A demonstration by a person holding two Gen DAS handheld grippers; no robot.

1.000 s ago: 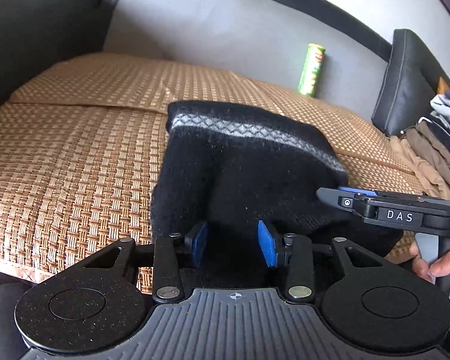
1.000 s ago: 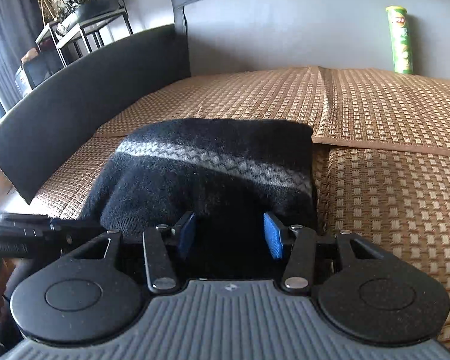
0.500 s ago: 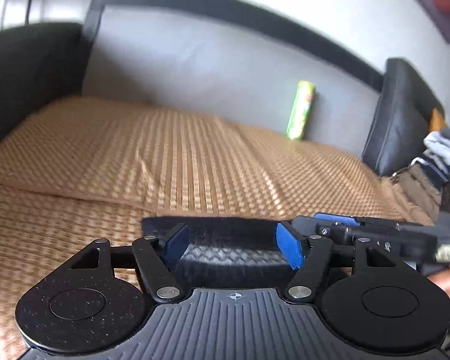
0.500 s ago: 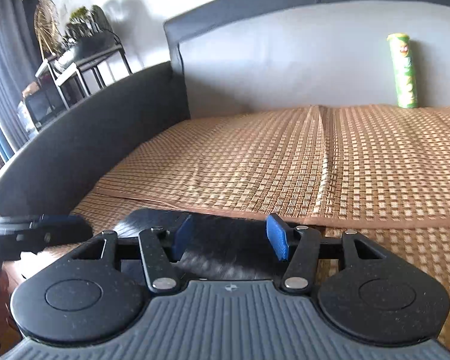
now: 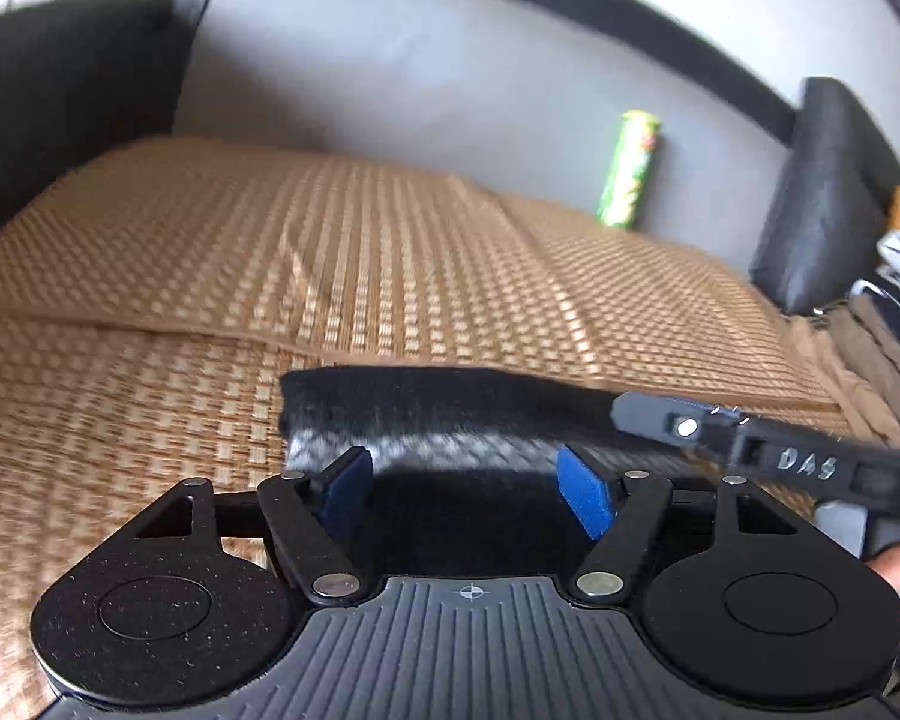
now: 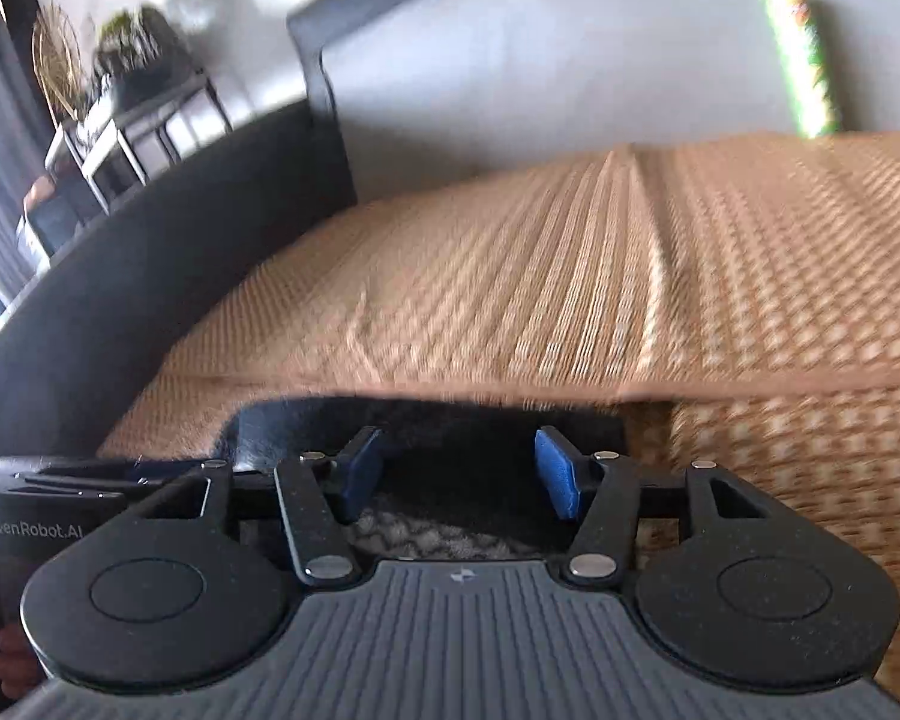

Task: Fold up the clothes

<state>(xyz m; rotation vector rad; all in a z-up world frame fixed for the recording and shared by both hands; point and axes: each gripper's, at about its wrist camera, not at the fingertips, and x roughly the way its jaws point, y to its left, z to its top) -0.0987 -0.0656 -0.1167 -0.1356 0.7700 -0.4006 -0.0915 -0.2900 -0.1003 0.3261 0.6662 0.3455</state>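
Black knit sweater (image 5: 426,414), folded with its grey patterned band showing, lies low-centre on the woven mat (image 5: 390,252), long axis running across the frame, directly ahead of both grippers and about equally near each. Left gripper (image 5: 468,489) and right gripper (image 6: 459,471) both have jaws wide apart, gripping nothing. Only the left view shows the clothes pile (image 5: 888,312) at right edge; the right view alone shows the plant shelf (image 6: 126,90) upper left.

Fuzzy black knit sweater (image 5: 450,402); coarse woven mat (image 5: 390,252); matt speckled plastic fingers (image 5: 585,495).

Both wrist views look low and close across the woven mat (image 5: 390,252), sharing the green can (image 6: 801,60).
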